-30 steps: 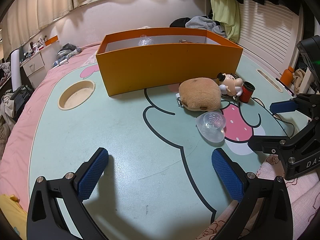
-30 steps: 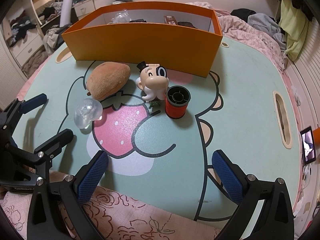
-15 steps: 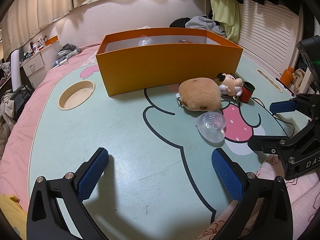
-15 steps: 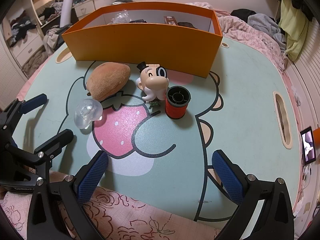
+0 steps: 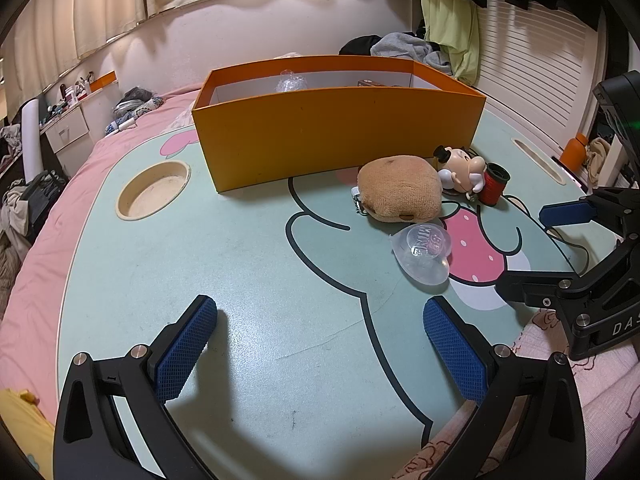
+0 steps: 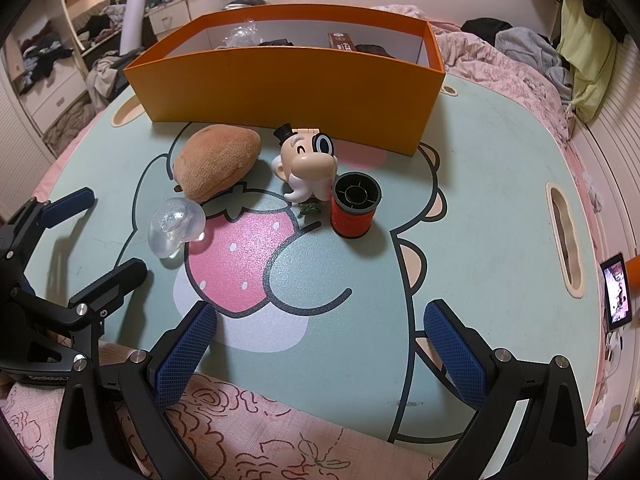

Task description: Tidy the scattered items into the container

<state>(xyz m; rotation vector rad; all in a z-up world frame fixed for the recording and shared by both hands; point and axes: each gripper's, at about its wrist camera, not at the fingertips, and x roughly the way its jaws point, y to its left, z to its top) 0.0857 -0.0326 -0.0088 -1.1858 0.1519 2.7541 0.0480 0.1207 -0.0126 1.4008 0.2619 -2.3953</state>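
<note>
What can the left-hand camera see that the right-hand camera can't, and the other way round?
Only the left view shows the round cup recess in the table and an orange bottle. Only the right view shows a small lit screen and a tiny green piece by the figurine. Both show the orange box, brown plush, red spool and clear heart-shaped case.

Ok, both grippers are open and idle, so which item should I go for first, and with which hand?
Probably ease the right gripper forward onto the red spool: it stands upright, almost straight ahead, clear of the figurine. The orange box sits just beyond it.
</note>
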